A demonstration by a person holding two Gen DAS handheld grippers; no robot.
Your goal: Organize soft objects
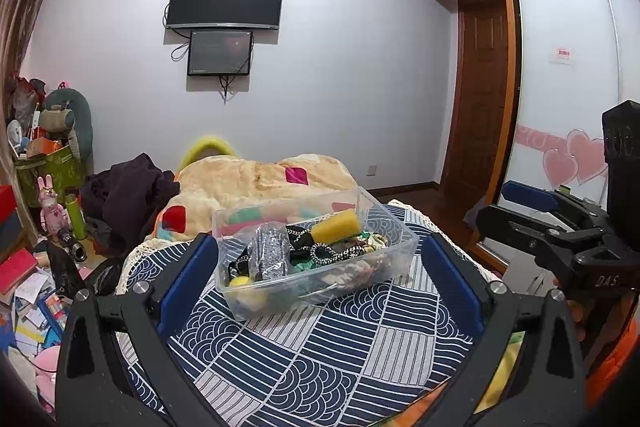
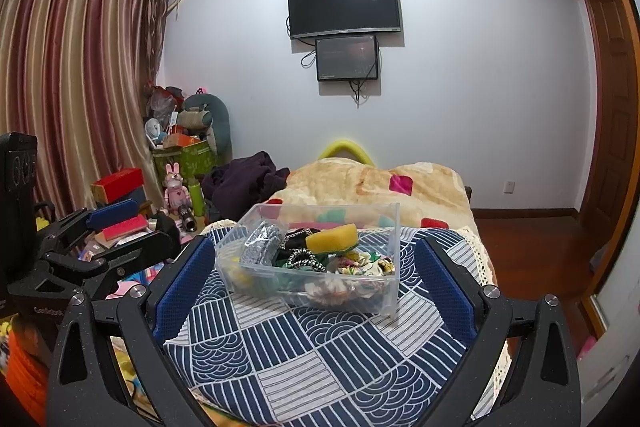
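Note:
A clear plastic bin (image 1: 394, 254) (image 2: 386, 297) stands on a blue-and-white patterned cloth (image 1: 312, 359) (image 2: 320, 355). It holds a yellow sponge (image 1: 335, 225) (image 2: 332, 238), a grey sparkly cloth (image 1: 272, 247) (image 2: 261, 242), a black-and-white cord (image 1: 332, 254) (image 2: 304, 259), a yellow ball (image 1: 240, 282) and floral fabric (image 2: 366, 263). My left gripper (image 1: 318, 279) is open and empty, just short of the bin. My right gripper (image 2: 314, 281) is open and empty, also just short of it. The right gripper shows at the right of the left wrist view (image 1: 560, 227); the left one shows at the left of the right wrist view (image 2: 100, 227).
A beige blanket (image 1: 260, 183) (image 2: 380, 187) and dark clothes (image 1: 124, 199) (image 2: 244, 179) lie behind the bin. Cluttered books and toys (image 1: 36, 279) (image 2: 120, 195) fill the floor to the left. A wardrobe (image 1: 560, 67) stands to the right.

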